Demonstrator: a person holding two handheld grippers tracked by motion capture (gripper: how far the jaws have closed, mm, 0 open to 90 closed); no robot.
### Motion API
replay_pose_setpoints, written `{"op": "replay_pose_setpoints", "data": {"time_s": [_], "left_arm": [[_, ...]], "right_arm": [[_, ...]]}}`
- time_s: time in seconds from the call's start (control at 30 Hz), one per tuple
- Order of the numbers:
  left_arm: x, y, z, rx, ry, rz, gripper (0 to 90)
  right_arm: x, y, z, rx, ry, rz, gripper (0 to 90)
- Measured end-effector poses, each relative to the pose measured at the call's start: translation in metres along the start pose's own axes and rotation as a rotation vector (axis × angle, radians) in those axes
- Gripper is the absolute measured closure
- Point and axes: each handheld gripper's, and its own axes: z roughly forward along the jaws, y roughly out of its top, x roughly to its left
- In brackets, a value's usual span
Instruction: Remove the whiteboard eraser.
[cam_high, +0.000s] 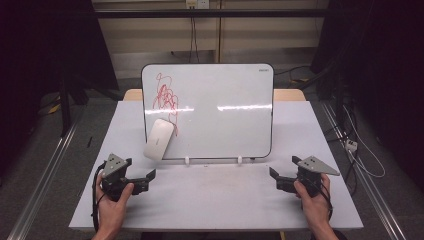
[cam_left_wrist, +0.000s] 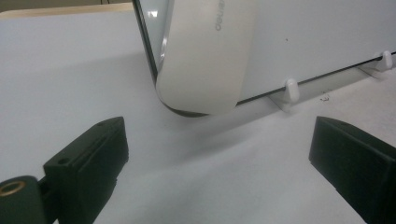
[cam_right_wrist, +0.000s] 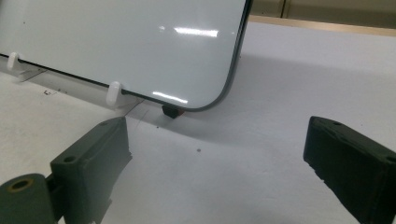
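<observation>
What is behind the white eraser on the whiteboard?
The eraser covers the whiteboard's lower-left corner and the red scribble's bottom end. Anything written underneath it is hidden.

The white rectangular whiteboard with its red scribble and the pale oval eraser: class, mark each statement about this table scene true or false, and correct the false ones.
1. The white rectangular whiteboard lies flat on the table. False: it stands propped on small white clips.
2. The red scribble sits in the board's upper left part. True.
3. The pale oval eraser rests against the board's lower left corner. True.
4. The left gripper is clamped on the eraser. False: its jaws stand open, short of it.
5. The right gripper holds a marker. False: its jaws are open and empty.
</observation>
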Motion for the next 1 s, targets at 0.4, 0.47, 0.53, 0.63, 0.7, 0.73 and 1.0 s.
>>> {"op": "replay_pose_setpoints", "data": {"time_s": [0.4, 0.47, 0.53, 0.63, 0.7, 0.73, 1.0], "left_arm": [[-0.002, 0.006, -0.001, 0.012, 0.008, 0.052, 6.2], [-0.003, 0.007, -0.001, 0.011, 0.001, 0.048, 6.3], [-0.004, 0.008, 0.000, 0.020, -0.014, 0.055, 6.0], [-0.006, 0.011, 0.002, 0.027, -0.024, 0.068, 6.1], [-0.006, 0.013, 0.001, 0.023, -0.017, 0.075, 7.4], [-0.006, 0.014, 0.001, 0.018, -0.024, 0.072, 7.4], [-0.005, 0.022, 0.002, 0.015, -0.014, 0.116, 8.1]], "right_arm": [[-0.002, 0.000, 0.000, 0.007, 0.007, 0.010, 8.2], [-0.002, 0.000, 0.000, 0.011, 0.013, 0.010, 8.5], [-0.002, 0.000, 0.000, 0.010, 0.012, 0.004, 8.4], [-0.002, 0.000, 0.000, 0.013, 0.009, 0.004, 8.1], [-0.001, 0.000, 0.000, 0.019, 0.007, 0.004, 7.9], [-0.001, 0.000, 0.000, 0.019, 0.007, 0.004, 7.9], [0.000, 0.000, 0.001, 0.014, 0.011, -0.002, 7.8]]}}
